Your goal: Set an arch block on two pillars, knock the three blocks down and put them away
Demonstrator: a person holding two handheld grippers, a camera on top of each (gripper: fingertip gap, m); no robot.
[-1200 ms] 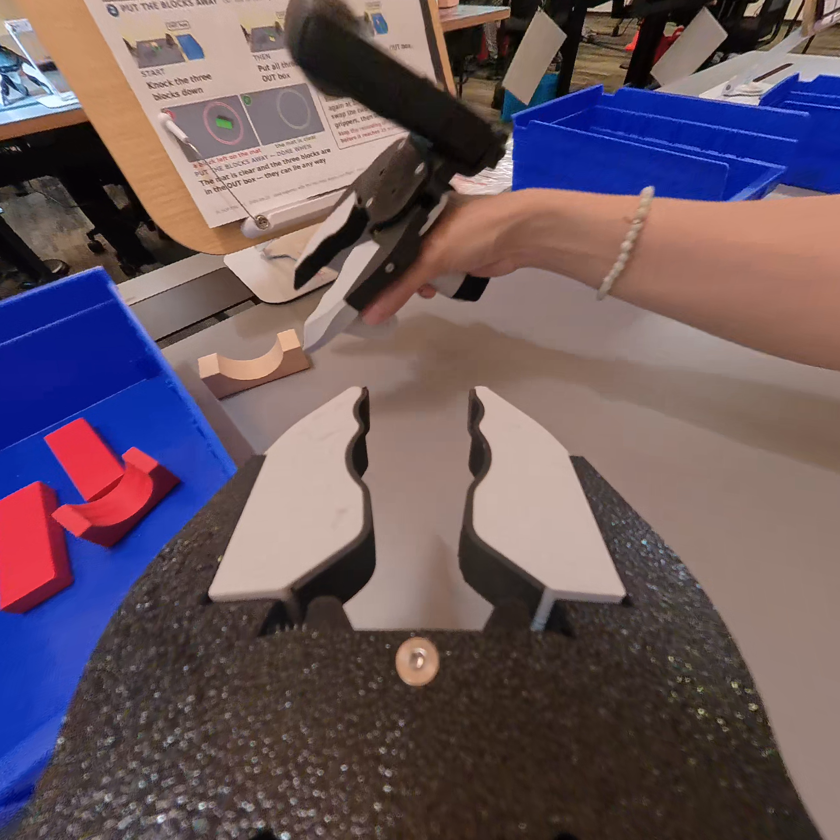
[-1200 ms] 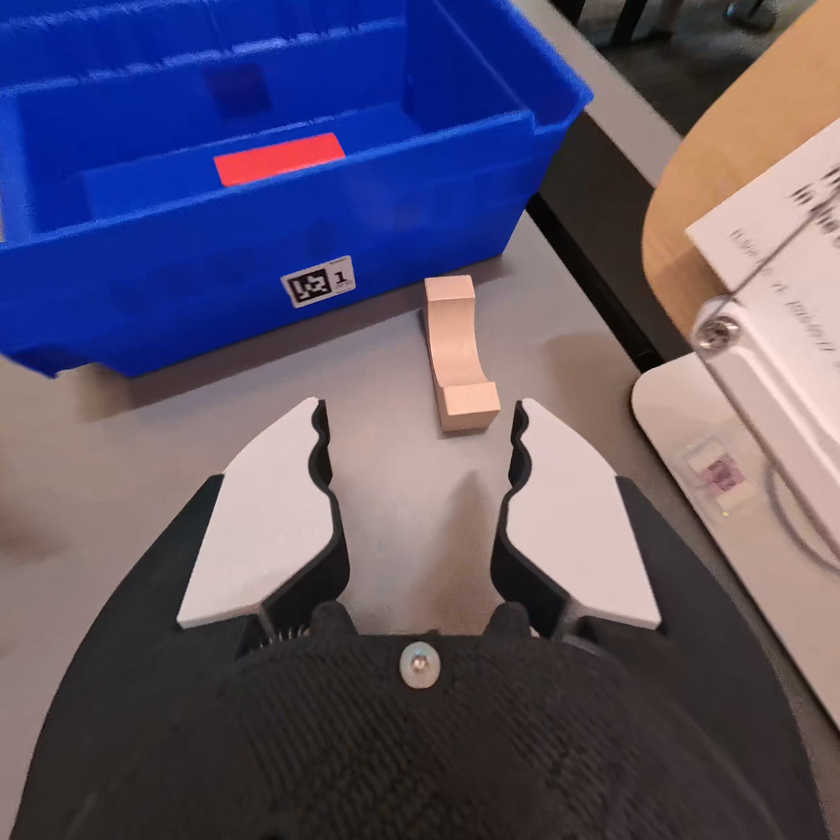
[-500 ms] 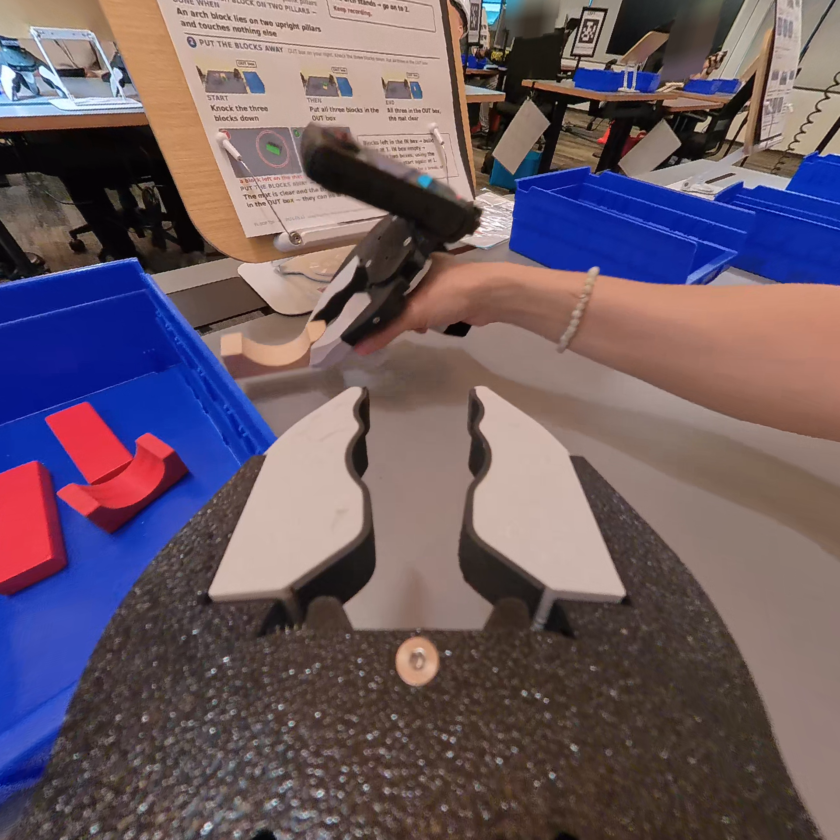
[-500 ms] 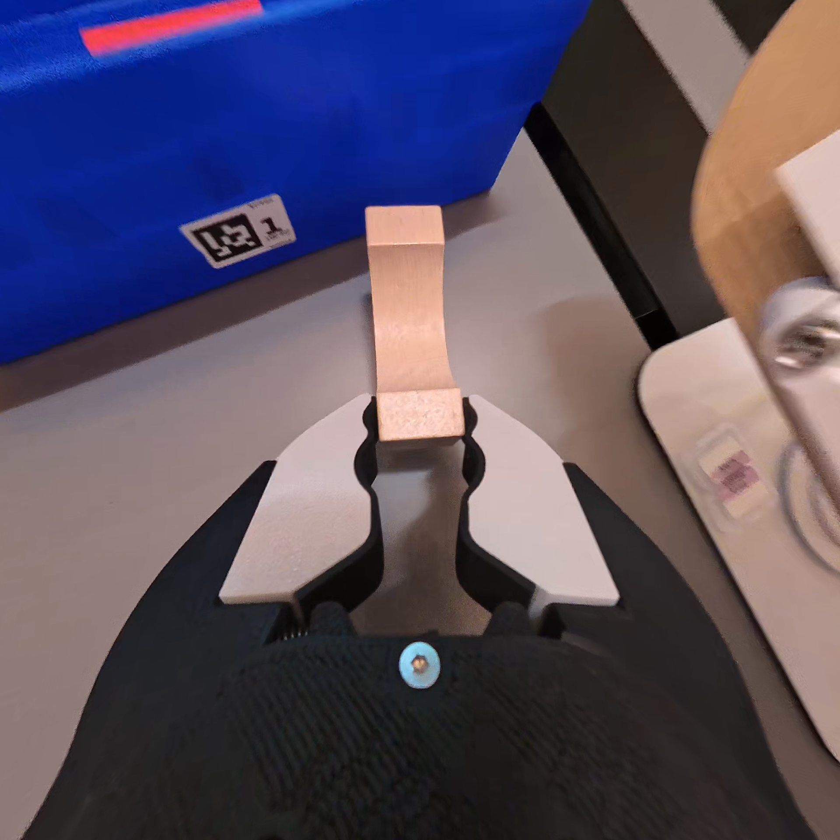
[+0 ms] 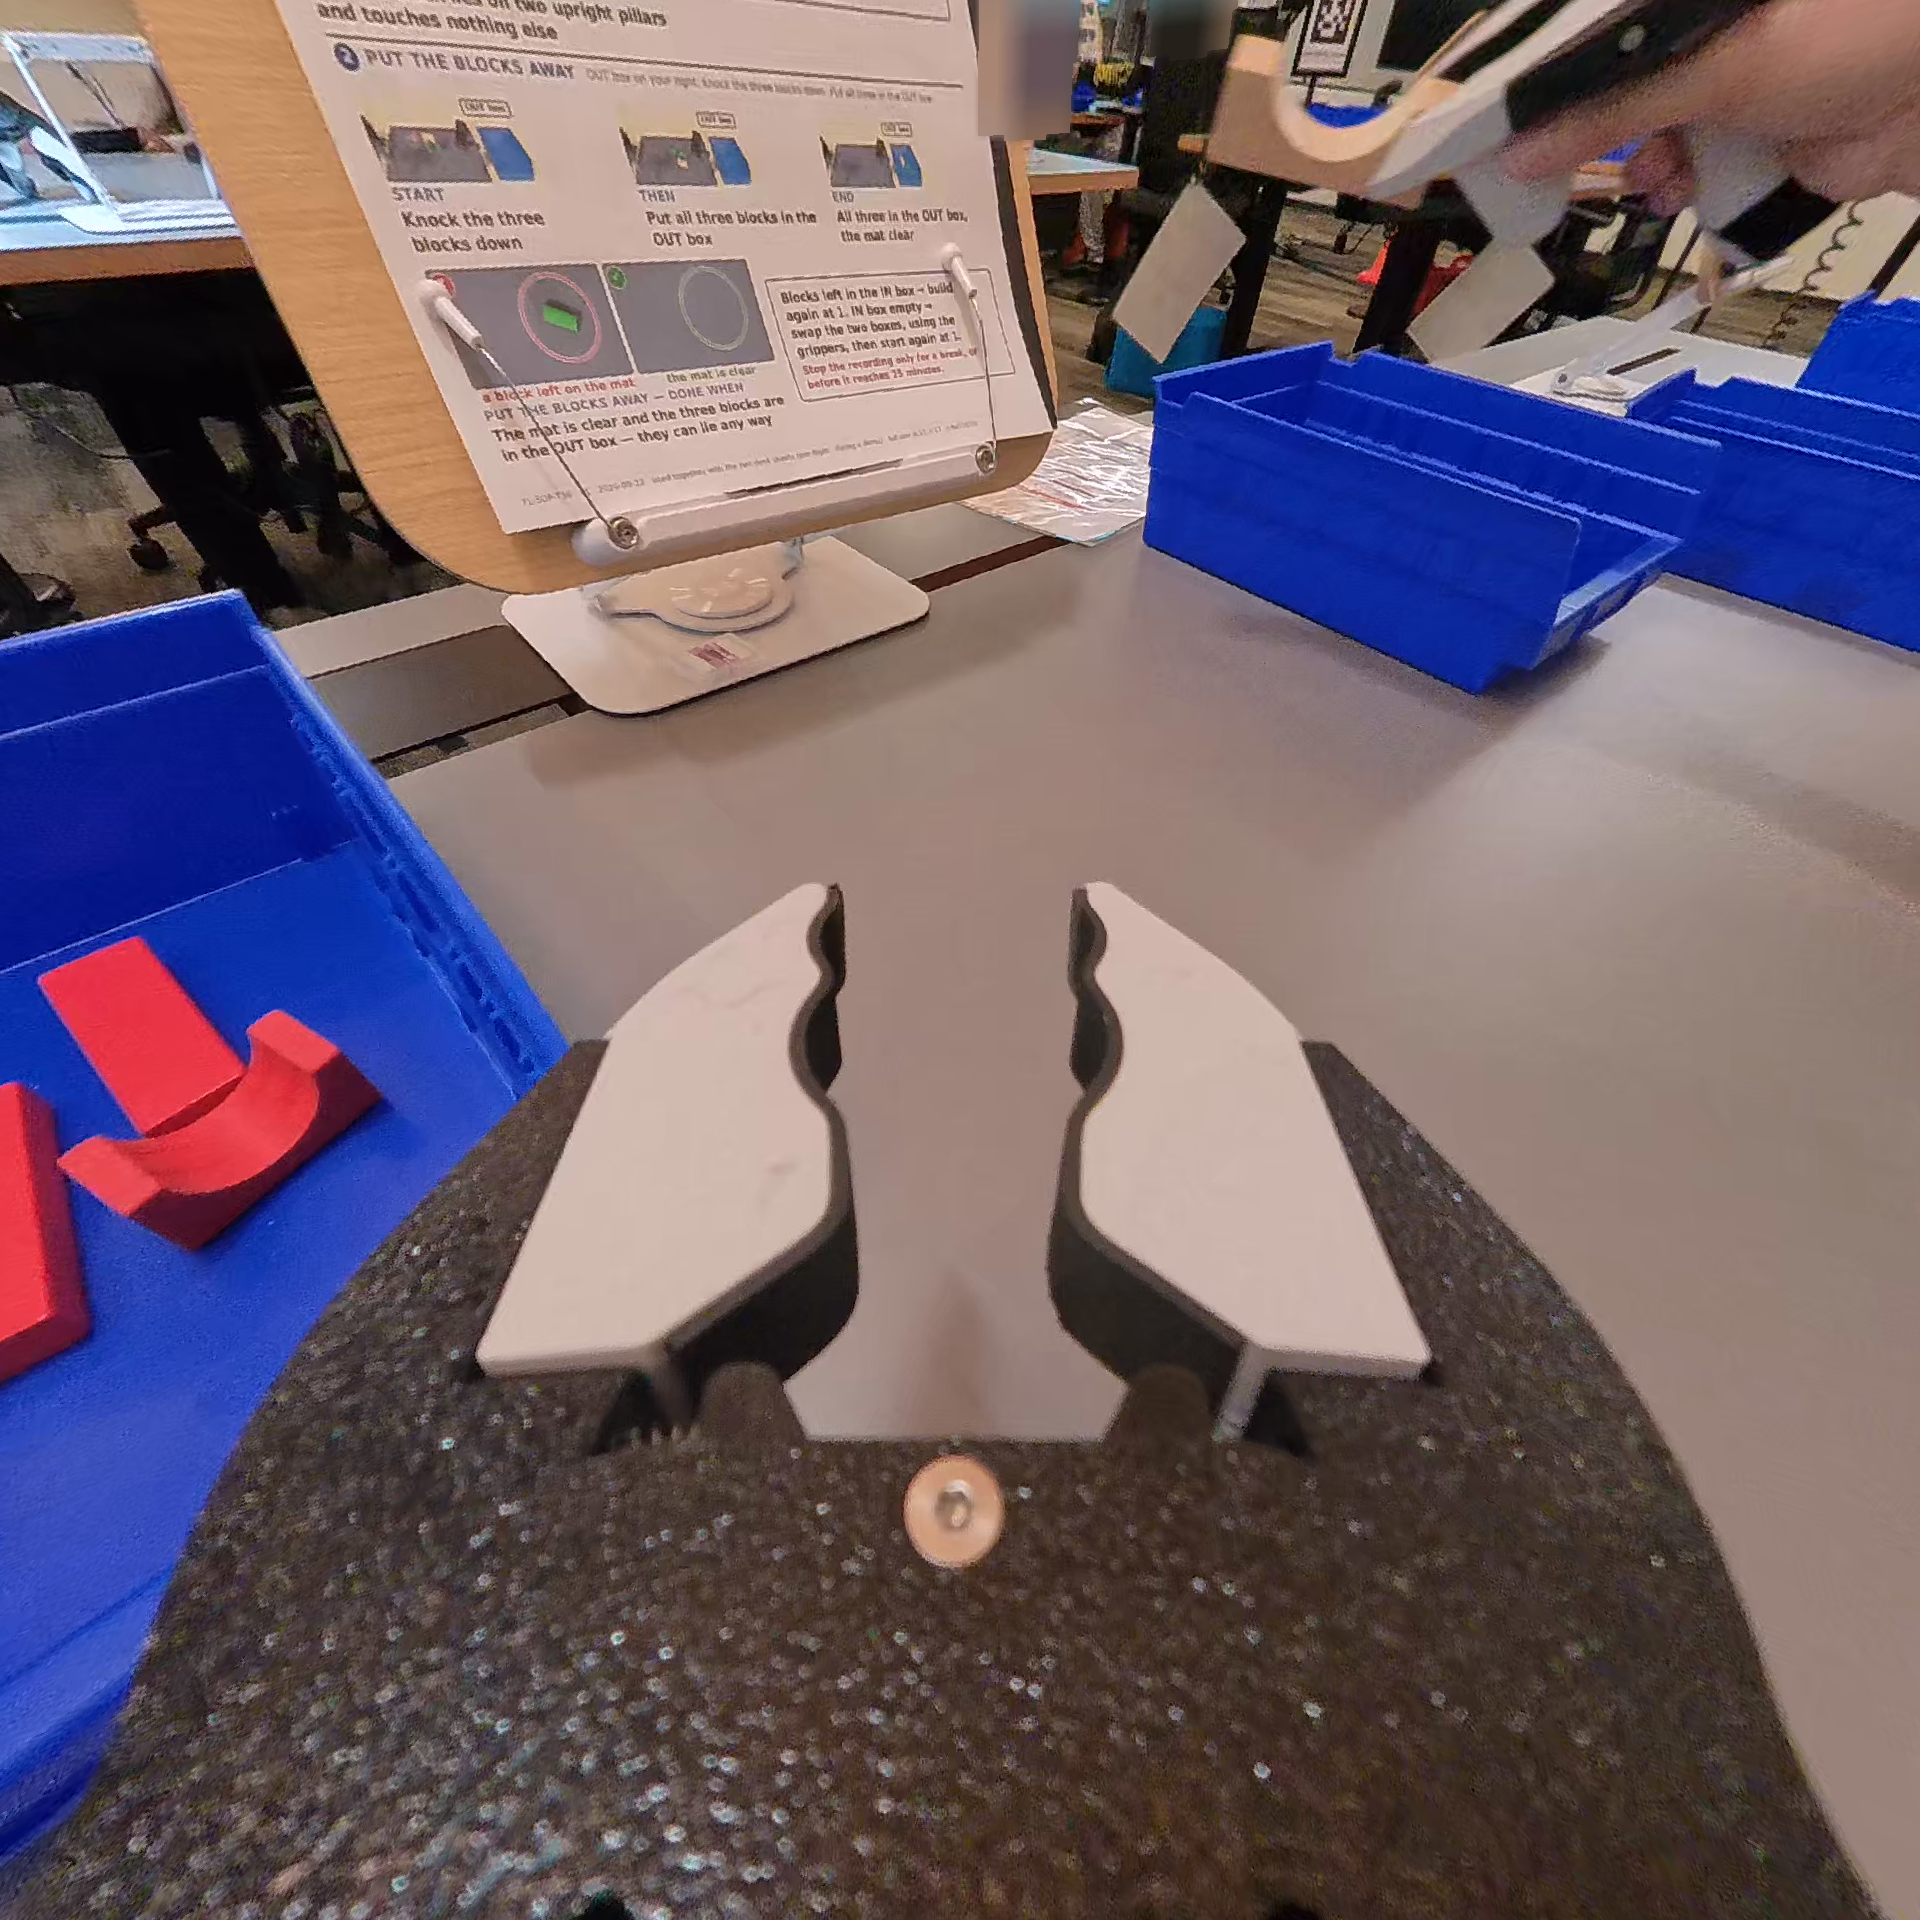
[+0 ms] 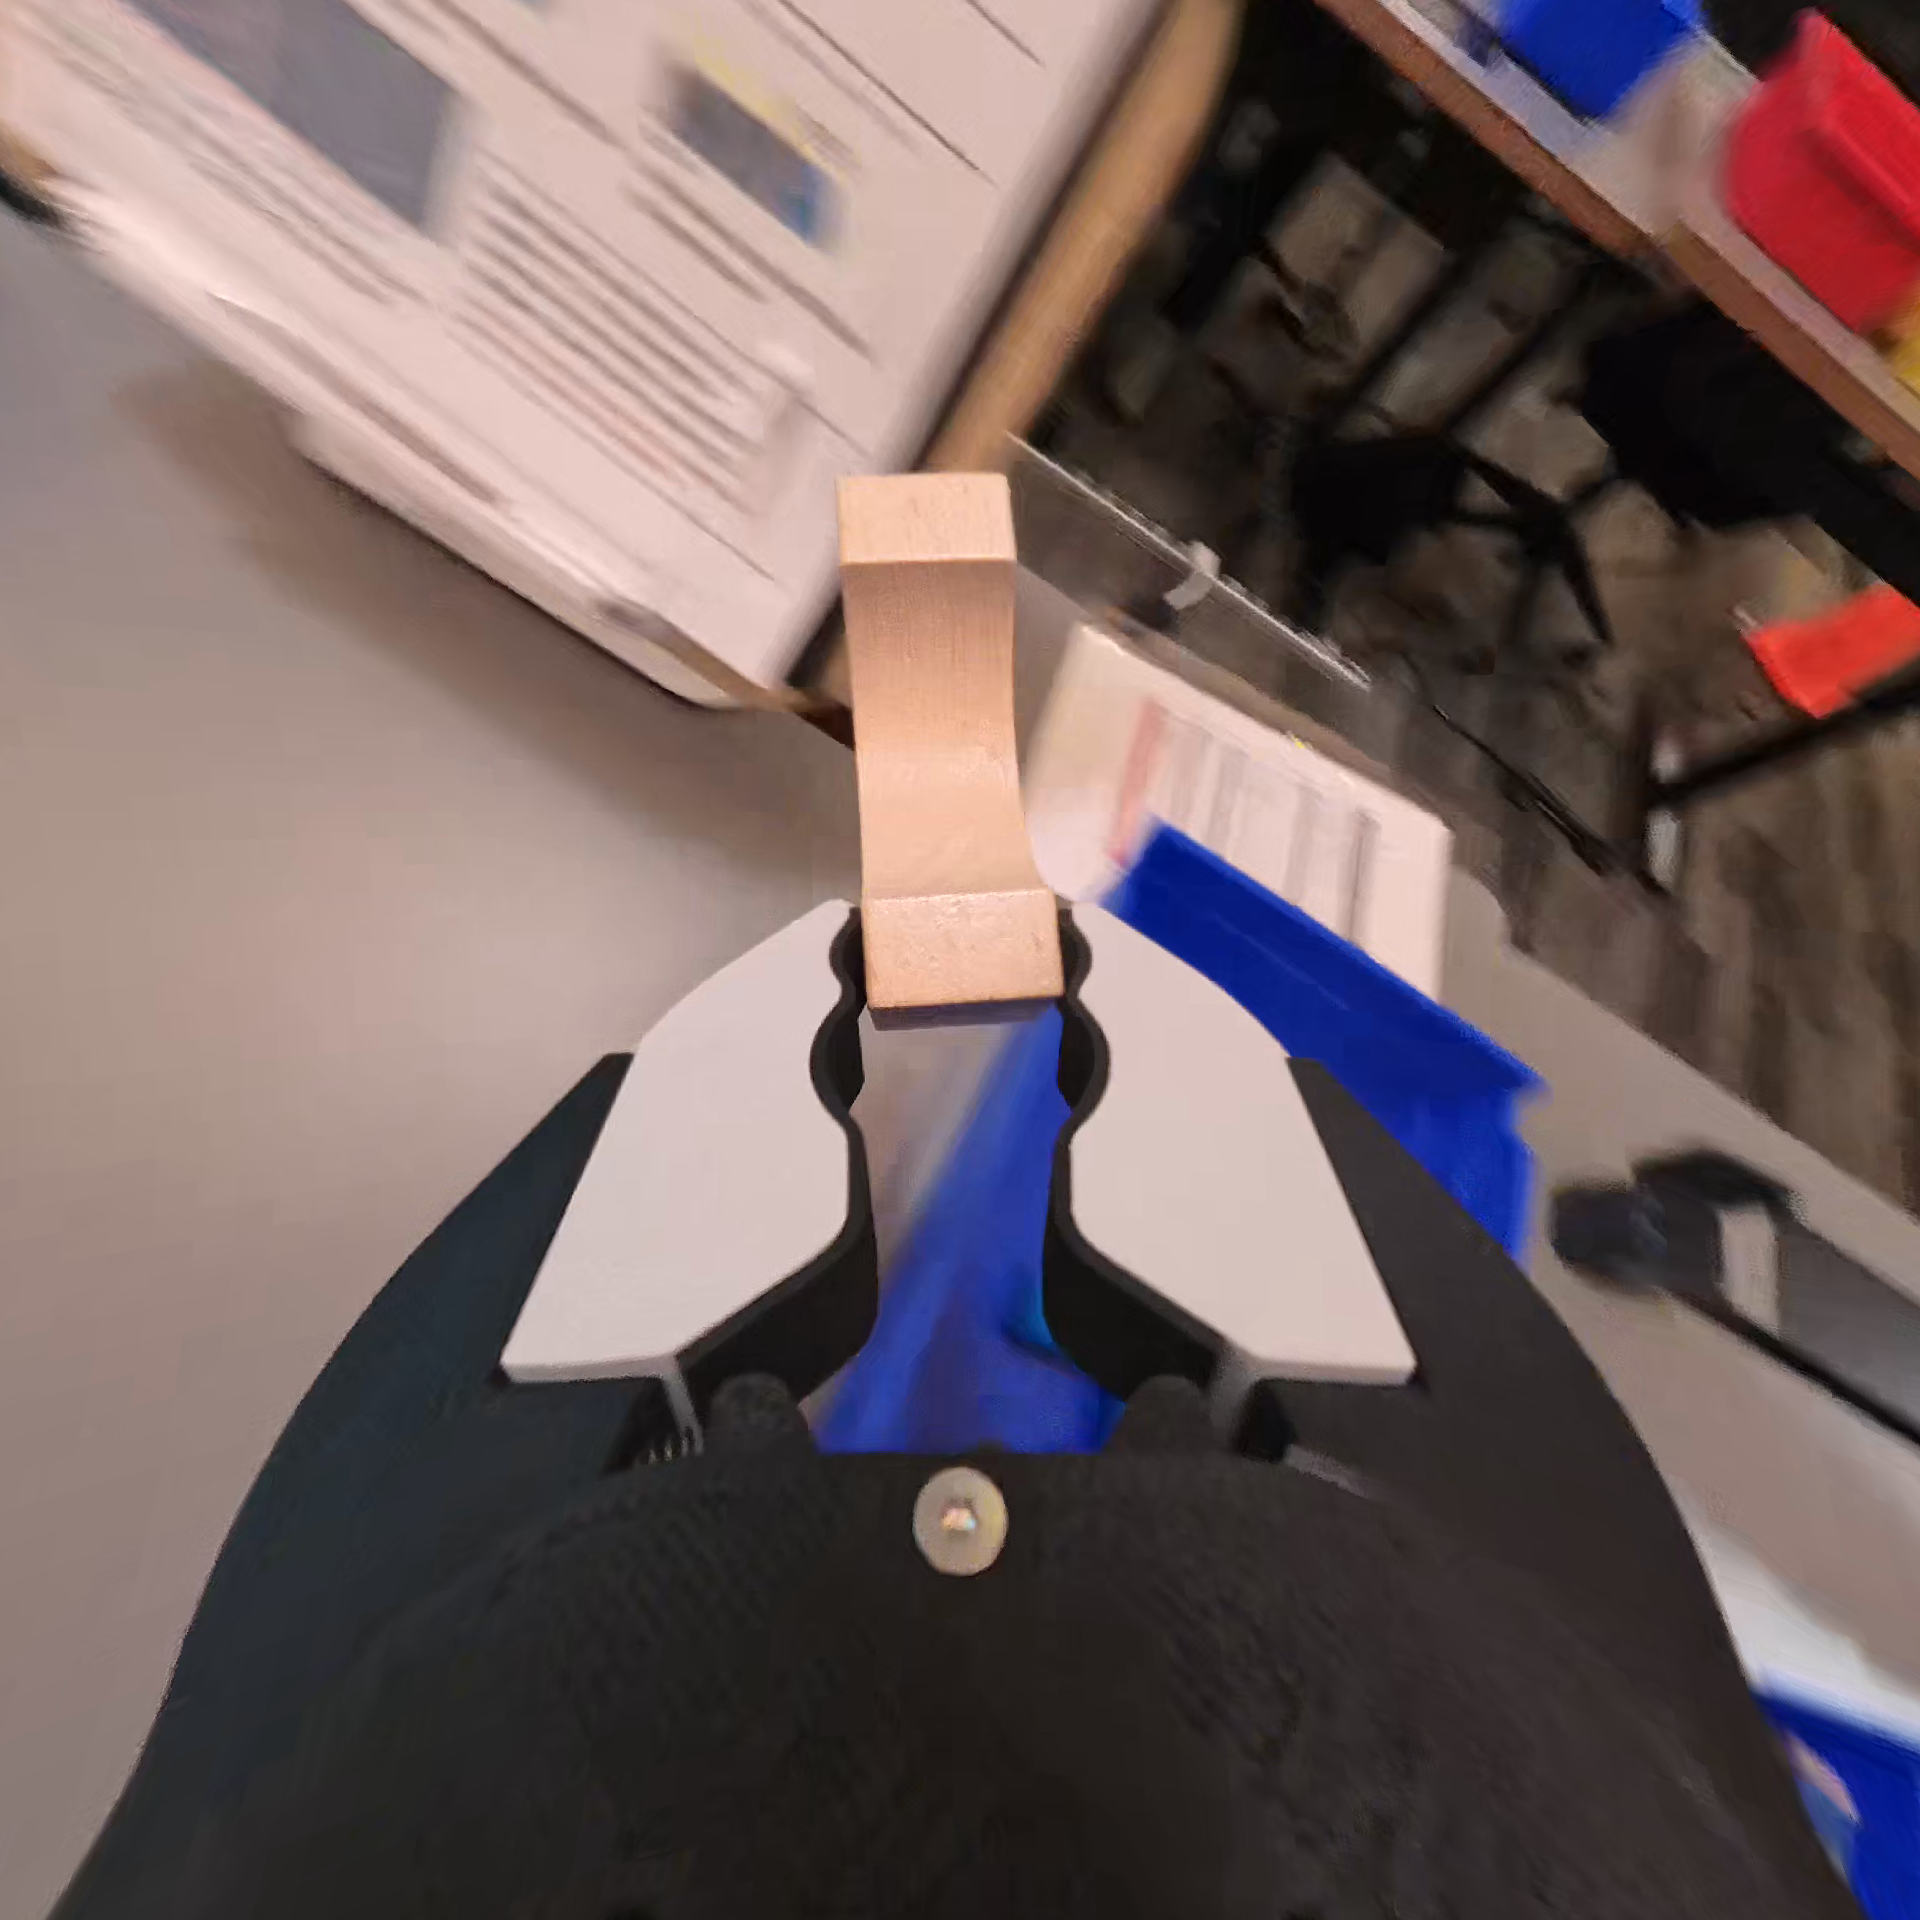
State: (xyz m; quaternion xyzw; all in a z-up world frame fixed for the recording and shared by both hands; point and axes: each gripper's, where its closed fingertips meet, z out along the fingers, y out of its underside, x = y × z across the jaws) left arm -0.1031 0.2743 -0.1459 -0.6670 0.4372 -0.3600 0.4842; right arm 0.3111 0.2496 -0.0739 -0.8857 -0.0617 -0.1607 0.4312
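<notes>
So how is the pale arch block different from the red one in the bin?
The pale wooden arch block is unpainted and held in the air by one end in the right gripper. The red arch block is painted and lies curve-up in the blue bin, against a flat red block. Both share the arch shape.

A printed instruction sheet [image 5: 665, 260] on a wooden stand [image 5: 260, 208] carries legible headings and captions.

This looks like a workroom or lab. A gray table [image 5: 1351, 935] holds blue bins [image 5: 1403, 520] and a board with a printed sheet [image 5: 665, 260] on a stand. Behind it are more tables [image 5: 104, 249] (with black legs), more bins, and red boxes [image 6: 1829, 177] on a shelf.
</notes>
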